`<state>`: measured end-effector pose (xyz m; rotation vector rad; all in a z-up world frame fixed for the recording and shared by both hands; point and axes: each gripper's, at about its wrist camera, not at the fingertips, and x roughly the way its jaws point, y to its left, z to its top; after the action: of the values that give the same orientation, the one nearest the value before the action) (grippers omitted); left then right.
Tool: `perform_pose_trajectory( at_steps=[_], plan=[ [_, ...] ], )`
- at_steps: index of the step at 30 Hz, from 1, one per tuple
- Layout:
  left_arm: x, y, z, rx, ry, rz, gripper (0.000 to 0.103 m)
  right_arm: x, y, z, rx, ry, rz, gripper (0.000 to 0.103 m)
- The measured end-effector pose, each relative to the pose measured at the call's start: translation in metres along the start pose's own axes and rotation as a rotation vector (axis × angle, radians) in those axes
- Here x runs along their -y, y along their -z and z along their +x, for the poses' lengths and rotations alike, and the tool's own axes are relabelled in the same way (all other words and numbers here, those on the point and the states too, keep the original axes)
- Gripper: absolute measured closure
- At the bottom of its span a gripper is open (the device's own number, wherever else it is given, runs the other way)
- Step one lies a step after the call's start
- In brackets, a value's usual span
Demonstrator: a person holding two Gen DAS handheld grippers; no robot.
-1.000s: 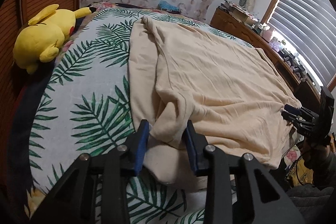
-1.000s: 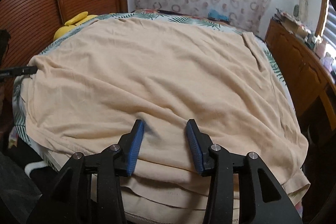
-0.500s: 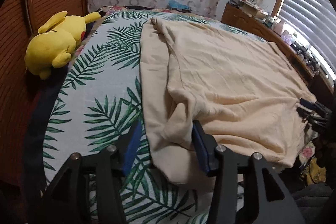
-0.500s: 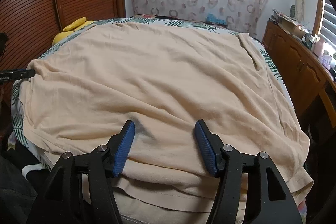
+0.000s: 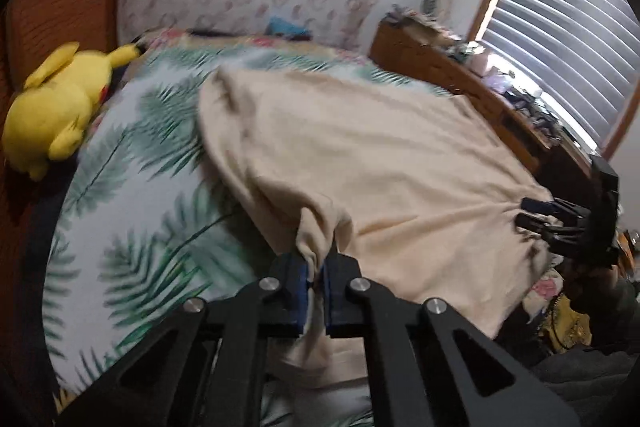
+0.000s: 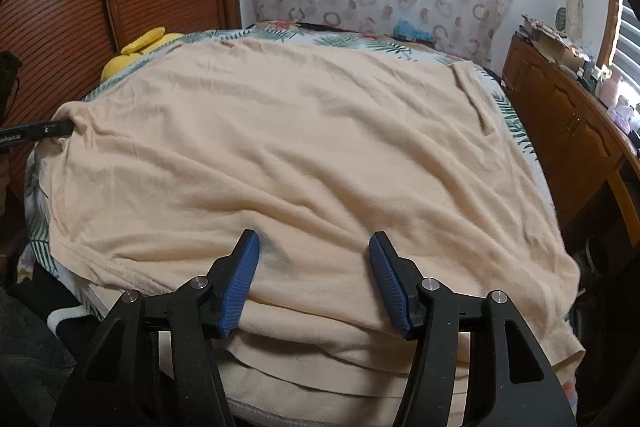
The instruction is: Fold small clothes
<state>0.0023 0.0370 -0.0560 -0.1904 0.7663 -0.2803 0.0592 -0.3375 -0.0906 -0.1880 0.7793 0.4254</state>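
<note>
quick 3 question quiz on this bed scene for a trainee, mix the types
1. True or false: the left gripper is shut on a bunch of the beige garment.
2. The right gripper is: A) clamped on the garment's hem, B) open with its pads over the cloth, C) holding the plush toy.
3. Fill in: the yellow plush toy lies on the bed beside the ____-print bedsheet.

Key: 1 true; 2 B (its jaws are closing slightly, beige cloth lying between them, not pinched); 3 leaf.
</note>
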Motion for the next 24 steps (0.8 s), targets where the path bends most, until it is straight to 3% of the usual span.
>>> perform_pose_trajectory(
  at_steps=[6, 10, 17, 24],
  plan=[
    [0.053, -0.048, 0.005, 0.037, 0.122, 0.09, 0.102, 0.028, -0.002, -0.03, 0.056, 0.041, 0.054, 0.047],
    [0.112, -0.084, 0.023, 0.036, 0.208, 0.198, 0.102, 0.045, 0.001, -0.051, 0.088, 0.098, 0.073, 0.047],
    [0.201, -0.113, 0.057, -0.018, 0.286, 0.393, 0.102, 0.086, 0.009, -0.084, 0.115, 0.179, 0.128, 0.047],
    [0.272, -0.133, 0.074, -0.043, 0.385, 0.459, 0.102, 0.11, 0.018, -0.103, 0.137, 0.227, 0.177, 0.047]
  ],
)
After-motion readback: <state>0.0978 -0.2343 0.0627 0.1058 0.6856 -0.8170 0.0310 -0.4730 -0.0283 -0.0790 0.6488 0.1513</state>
